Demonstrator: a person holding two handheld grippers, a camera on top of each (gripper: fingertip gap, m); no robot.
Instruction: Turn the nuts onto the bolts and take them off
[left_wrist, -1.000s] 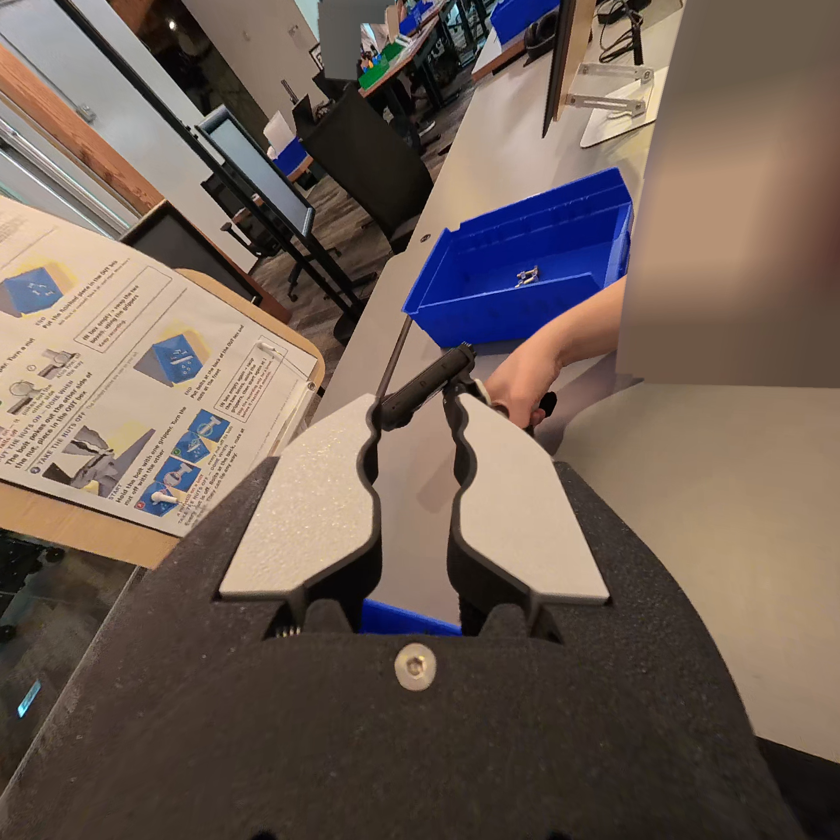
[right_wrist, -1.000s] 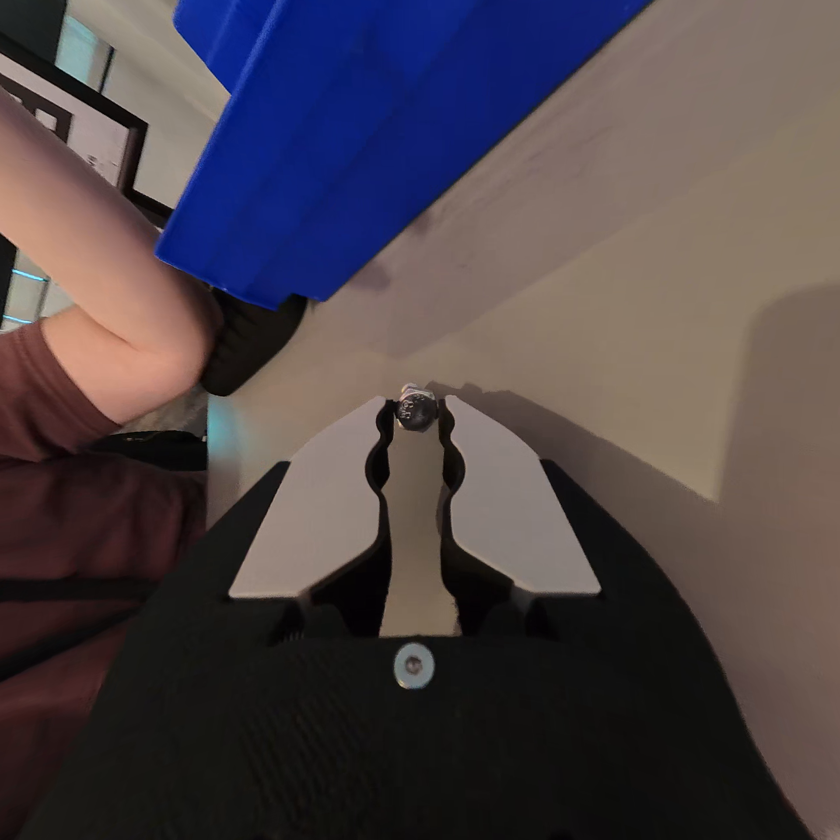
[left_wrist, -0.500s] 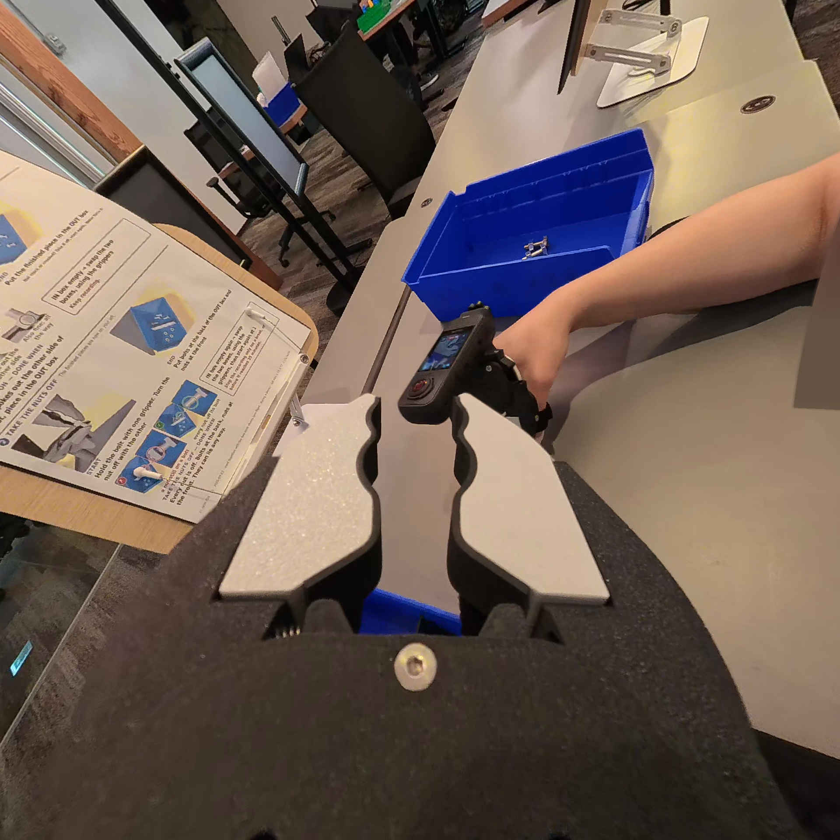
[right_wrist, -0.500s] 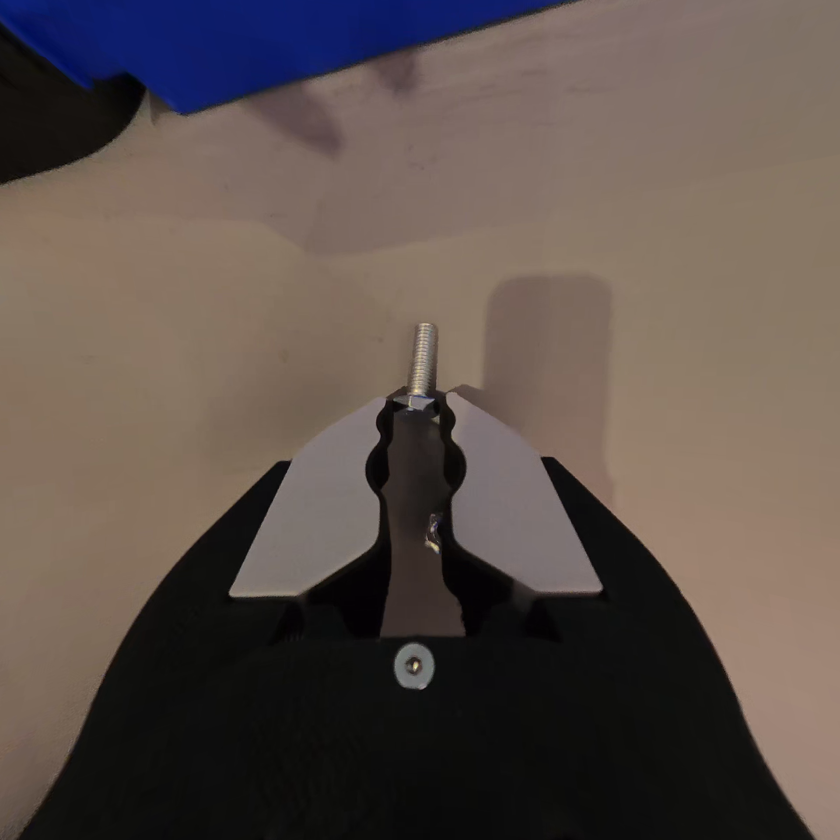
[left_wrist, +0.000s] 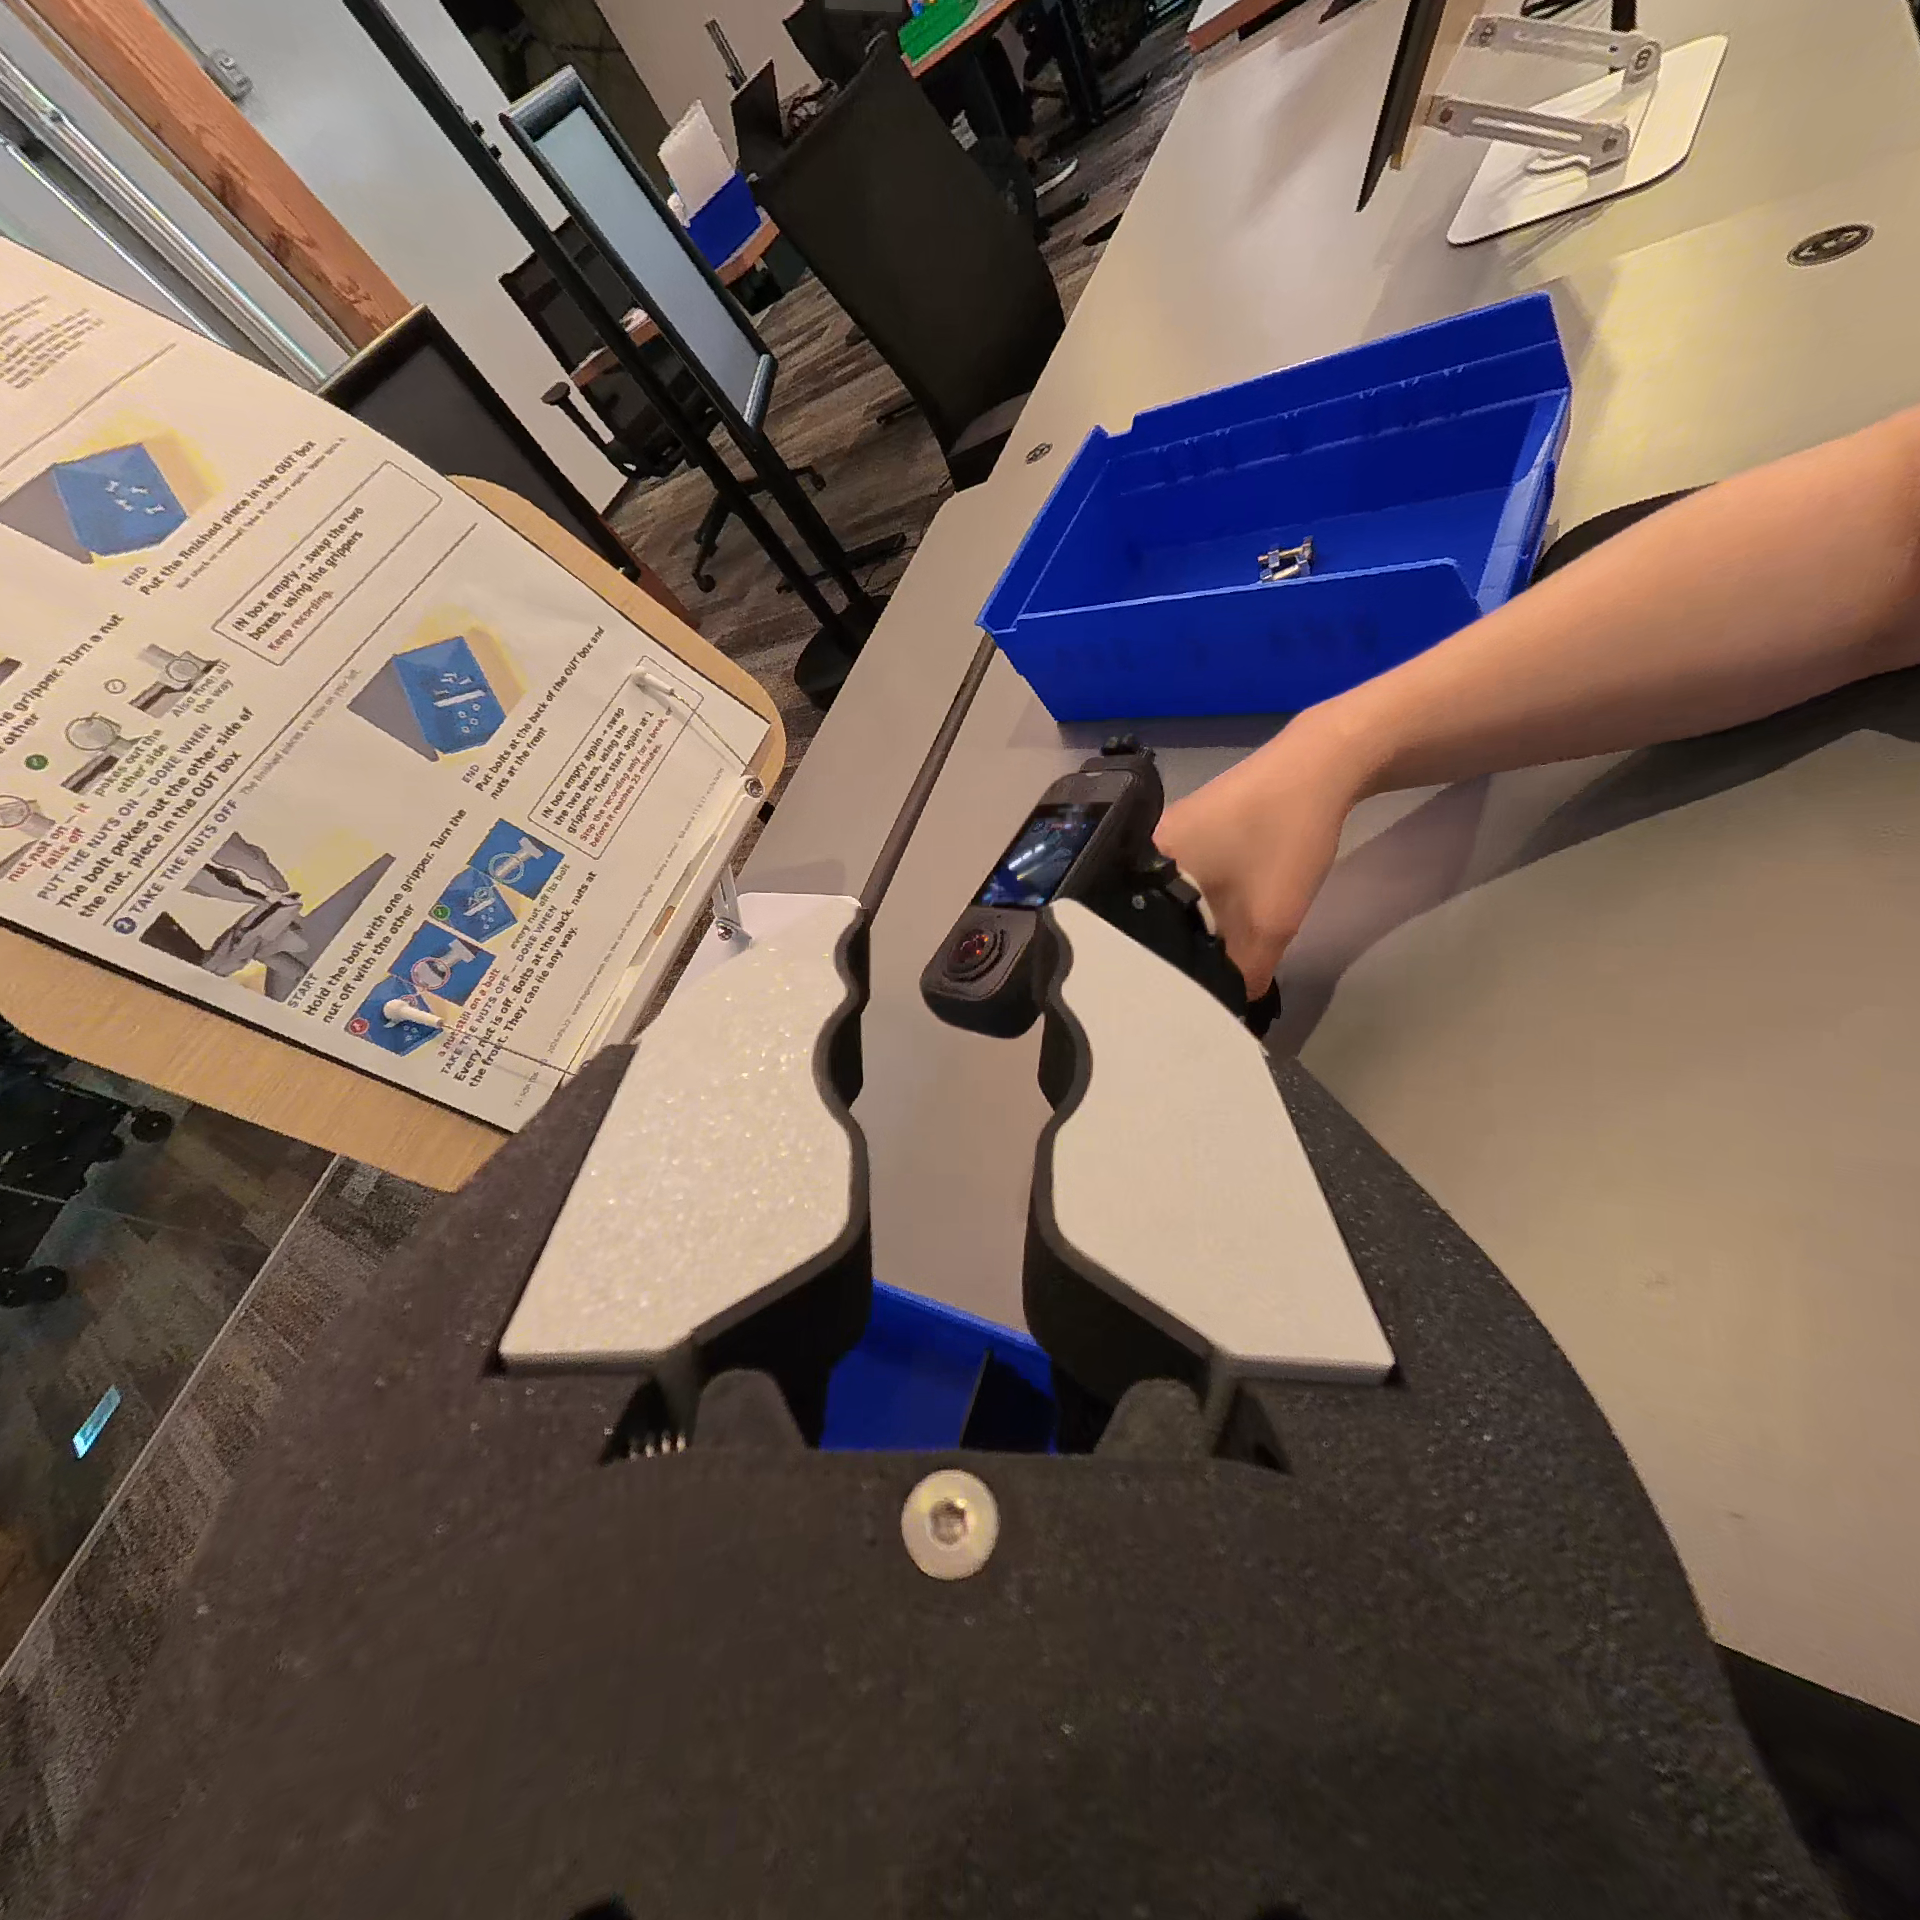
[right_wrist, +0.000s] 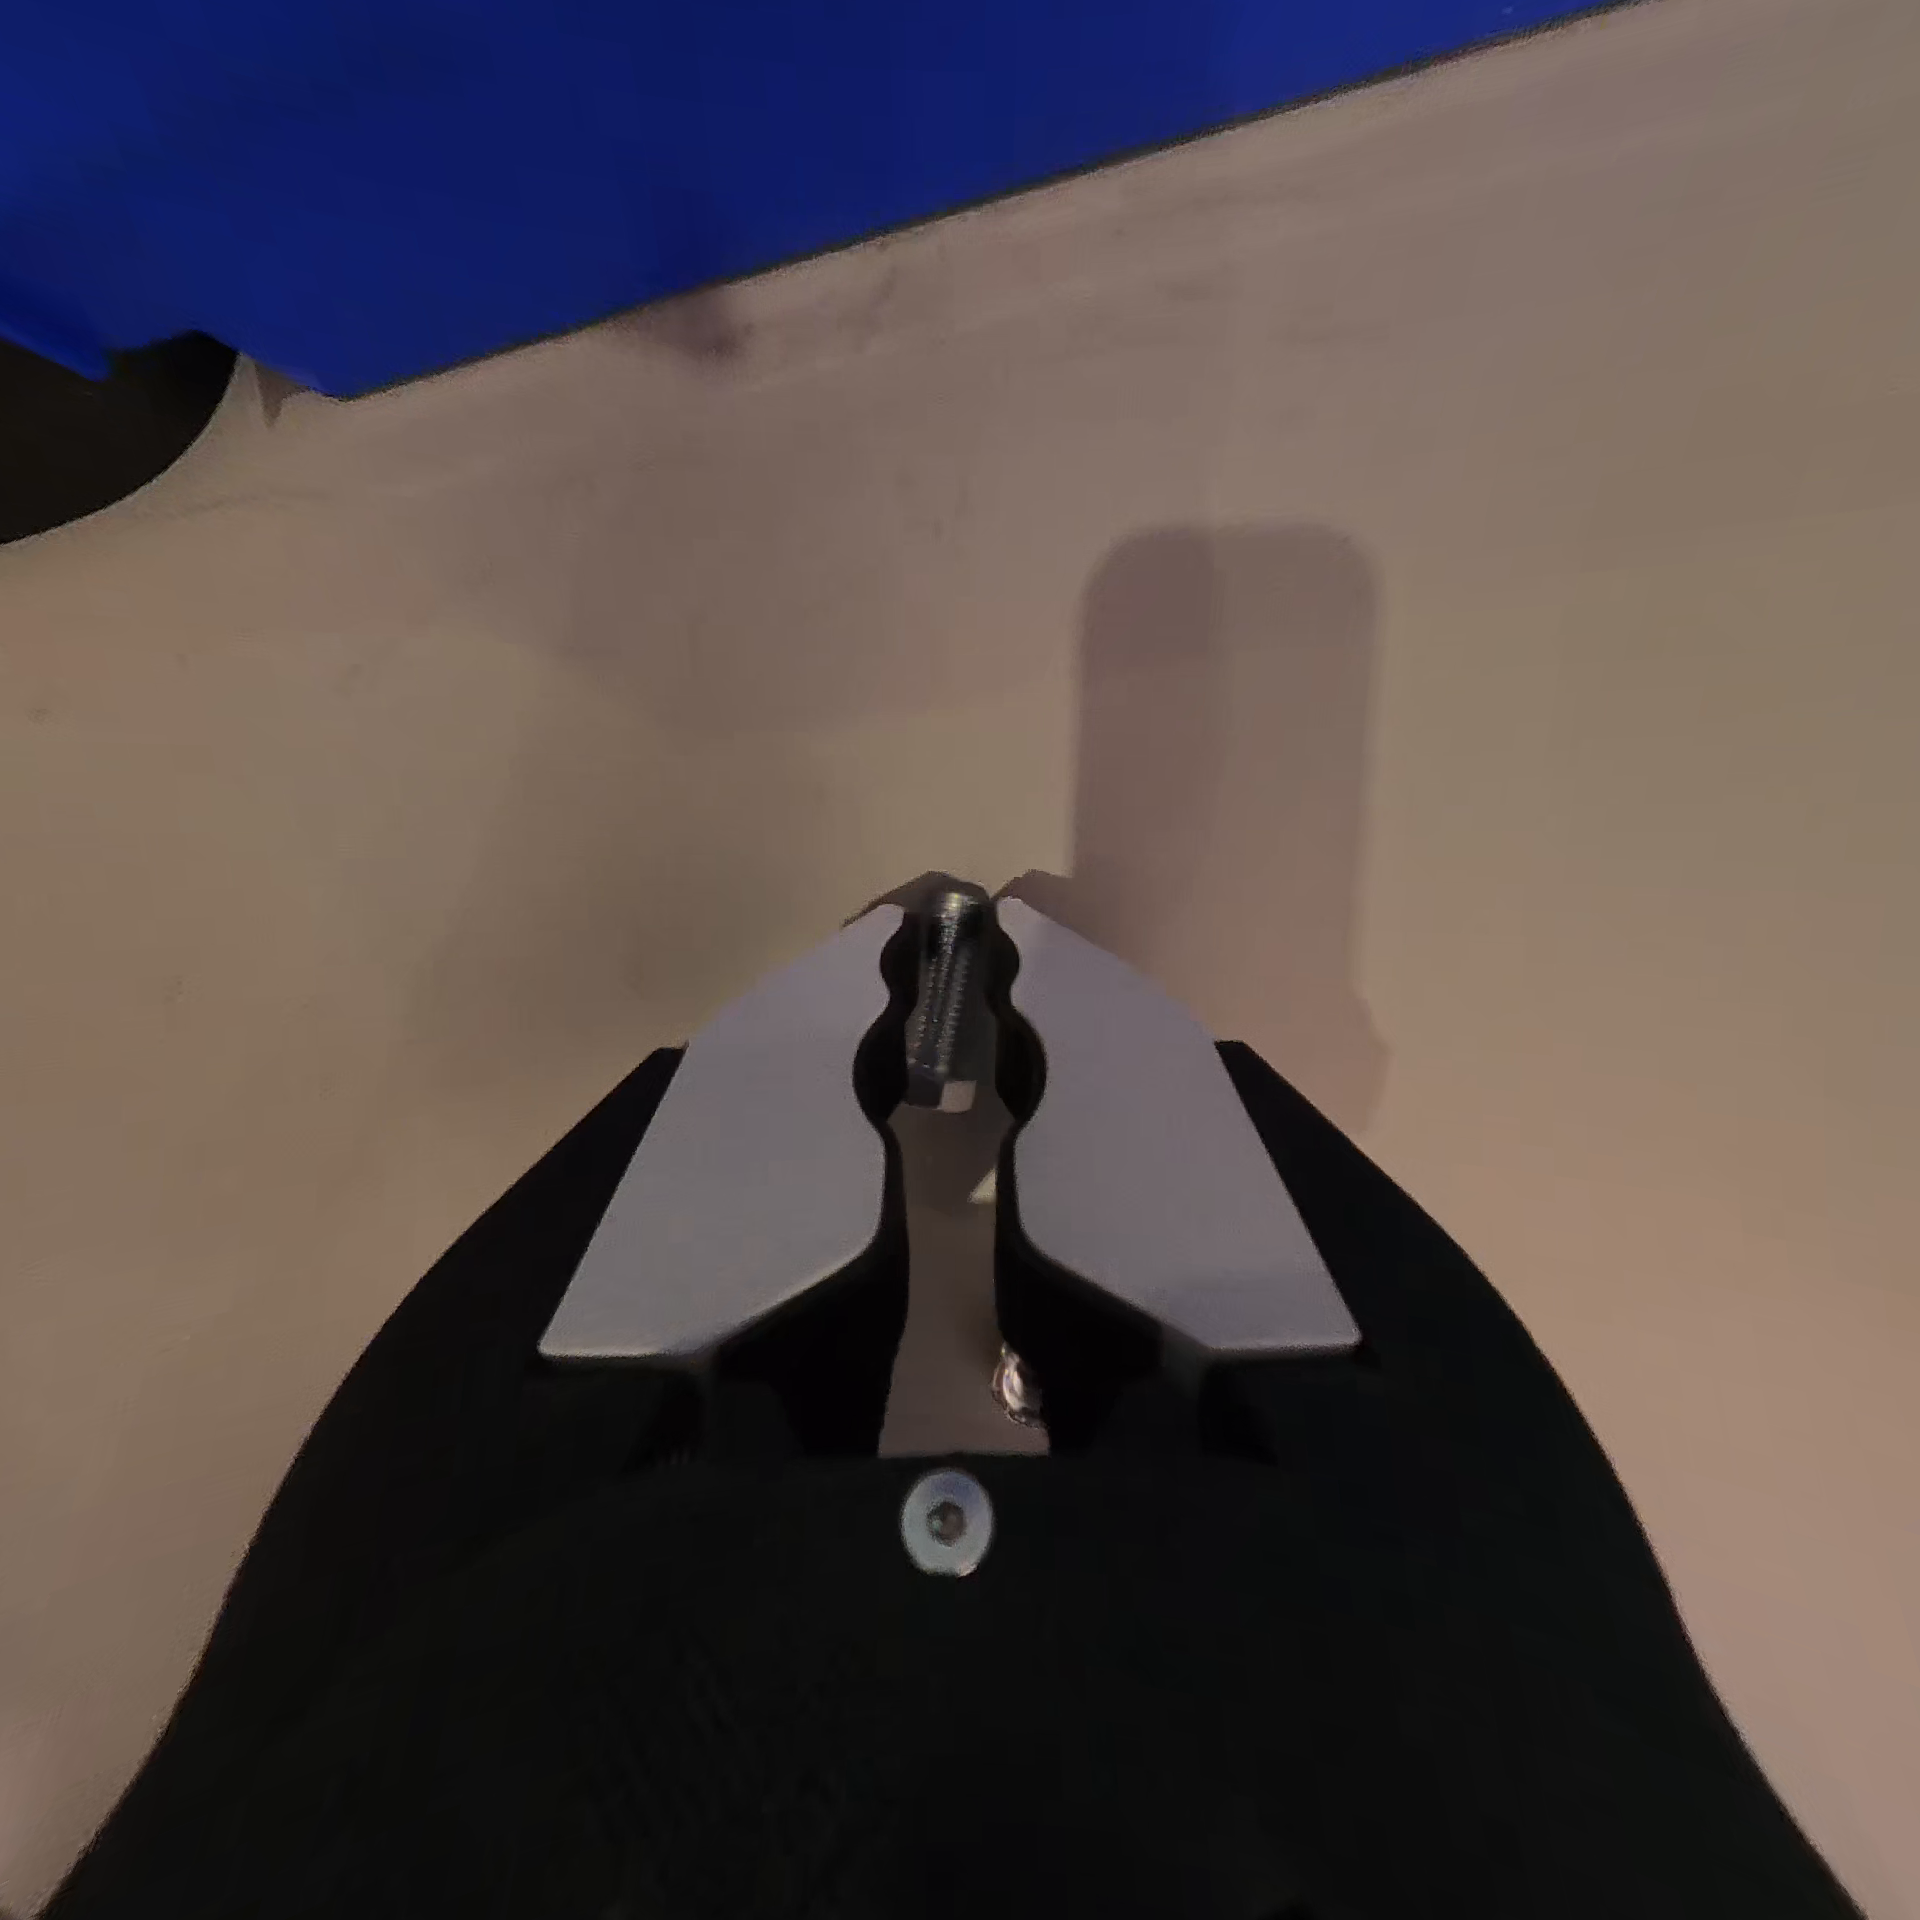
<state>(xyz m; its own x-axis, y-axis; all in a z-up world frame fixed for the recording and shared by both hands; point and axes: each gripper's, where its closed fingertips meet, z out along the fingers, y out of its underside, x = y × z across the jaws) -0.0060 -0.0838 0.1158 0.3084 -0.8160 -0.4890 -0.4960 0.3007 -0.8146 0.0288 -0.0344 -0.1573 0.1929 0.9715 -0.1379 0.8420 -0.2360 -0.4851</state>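
Observation:
In the right wrist view a silver bolt (right_wrist: 943, 1003) lies along the gap between the fingers of my right gripper (right_wrist: 948, 912), its thread pointing away and its head nearer the camera. The jaws stand a little apart and do not pinch it. It looks to rest on the beige table (right_wrist: 416, 727) just below. In the left wrist view my left gripper (left_wrist: 951, 925) is open and empty, held above the table. The right gripper (left_wrist: 1039, 894), held in a hand (left_wrist: 1247, 862), is just beyond it. A far blue bin (left_wrist: 1195, 665) holds a small bolt-and-nut piece (left_wrist: 1285, 564).
A blue bin wall (right_wrist: 727, 156) stands close ahead of the right gripper. Another blue bin (left_wrist: 925, 1371) shows under the left gripper. An instruction poster on a wooden board (left_wrist: 312, 727) stands at the left. A forearm (left_wrist: 1610, 644) crosses the table. Monitor stands (left_wrist: 1558, 125) are at the back. The grippers' ends are close to 30 cm from one another.
The right gripper held the bolt by its head with the thread pointing out. Now the bolt lies loose in the gap between its fingers. The left gripper's view shifted slightly.

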